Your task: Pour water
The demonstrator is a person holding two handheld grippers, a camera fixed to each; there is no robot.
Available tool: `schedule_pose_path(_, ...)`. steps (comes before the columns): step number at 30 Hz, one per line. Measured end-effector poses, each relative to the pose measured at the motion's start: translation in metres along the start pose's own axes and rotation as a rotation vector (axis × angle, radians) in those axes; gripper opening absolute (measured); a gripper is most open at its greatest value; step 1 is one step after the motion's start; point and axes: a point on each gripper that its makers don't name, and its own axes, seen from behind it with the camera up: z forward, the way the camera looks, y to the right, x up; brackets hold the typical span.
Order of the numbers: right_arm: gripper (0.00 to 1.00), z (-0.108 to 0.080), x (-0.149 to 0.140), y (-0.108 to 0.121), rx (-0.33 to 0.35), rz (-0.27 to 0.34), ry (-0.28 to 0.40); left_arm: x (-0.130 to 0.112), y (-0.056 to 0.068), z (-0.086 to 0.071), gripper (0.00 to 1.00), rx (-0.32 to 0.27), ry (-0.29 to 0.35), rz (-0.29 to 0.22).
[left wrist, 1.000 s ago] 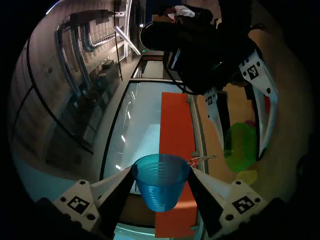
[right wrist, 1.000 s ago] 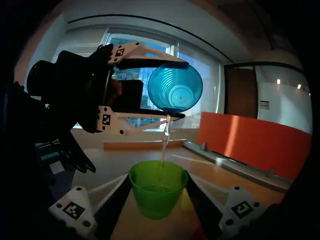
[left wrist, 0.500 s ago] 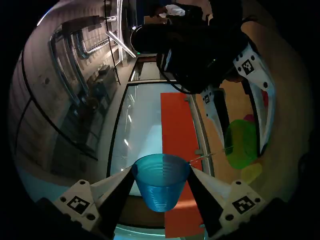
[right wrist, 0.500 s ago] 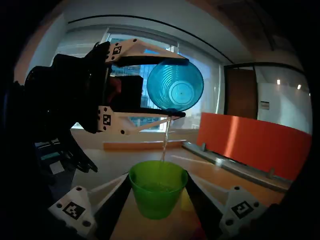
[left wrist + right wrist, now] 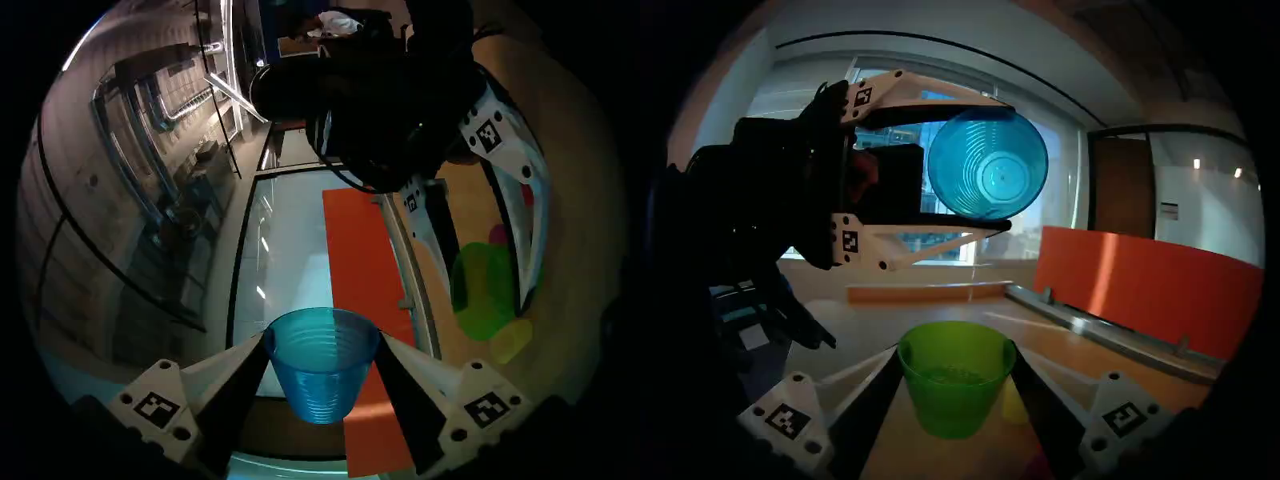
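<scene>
A clear blue cup (image 5: 322,364) sits between the fingers of my left gripper (image 5: 320,364), which is shut on it. In the right gripper view that blue cup (image 5: 987,165) lies tipped on its side, mouth toward the camera, high above the green cup, held by the left gripper (image 5: 992,168). My right gripper (image 5: 956,380) is shut on an upright green cup (image 5: 955,376) with water in its bottom. In the left gripper view the green cup (image 5: 482,290) shows between the right gripper's white fingers (image 5: 524,200). No stream falls between the cups.
An orange panel (image 5: 1152,284) runs along the right of a wooden table (image 5: 880,320). Large windows (image 5: 904,144) stand behind. A person's dark glove and sleeve (image 5: 760,208) hold the left gripper. A yellow object (image 5: 1013,404) lies just beside the green cup.
The thin stream of water from the blue cup into the green cup has stopped. The blue cup has risen a little and shifted slightly left above the green cup.
</scene>
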Motion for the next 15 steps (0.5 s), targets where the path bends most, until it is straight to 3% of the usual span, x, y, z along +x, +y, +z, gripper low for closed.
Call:
schedule_pose_path(6, 0.91, -0.001, 0.000, 0.001, -0.003, 0.000, -0.001, -0.003, -0.004, 0.002, 0.88, 0.006, 0.000, -0.004)
schedule_pose_path(12, 0.91, -0.001, 0.000, 0.002, -0.006, -0.001, -0.001, -0.007, -0.003, 0.005, 0.88, 0.004, -0.002, -0.069)
schedule_pose_path(15, 0.91, 0.000, 0.001, 0.002, -0.006, -0.001, 0.001, -0.011, -0.002, 0.006, 0.88, 0.002, -0.004, -0.128)
